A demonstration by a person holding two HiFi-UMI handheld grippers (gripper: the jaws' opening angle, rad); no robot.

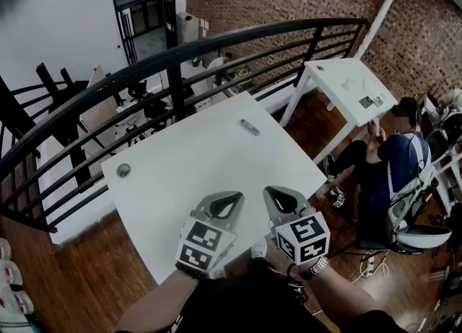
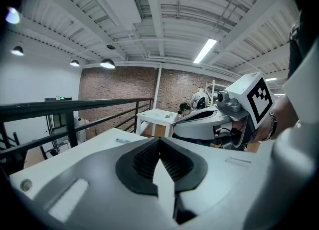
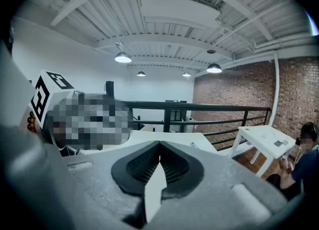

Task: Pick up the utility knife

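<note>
The utility knife (image 1: 249, 127), a small grey bar, lies flat near the far edge of the white table (image 1: 188, 173). It also shows as a thin sliver on the tabletop in the left gripper view (image 2: 122, 140) and the right gripper view (image 3: 194, 145). Both grippers hover side by side over the table's near edge, well short of the knife. My left gripper (image 1: 232, 198) is shut with nothing between its ribbed pads (image 2: 169, 161). My right gripper (image 1: 273, 193) is shut and empty too, its pads (image 3: 172, 166) meeting at the tip.
A round grey grommet (image 1: 123, 170) sits in the table's left corner. A black railing (image 1: 173, 61) curves behind the table. To the right stand a second white table (image 1: 346, 82) and a seated person (image 1: 393, 165) on a chair, with wooden floor between.
</note>
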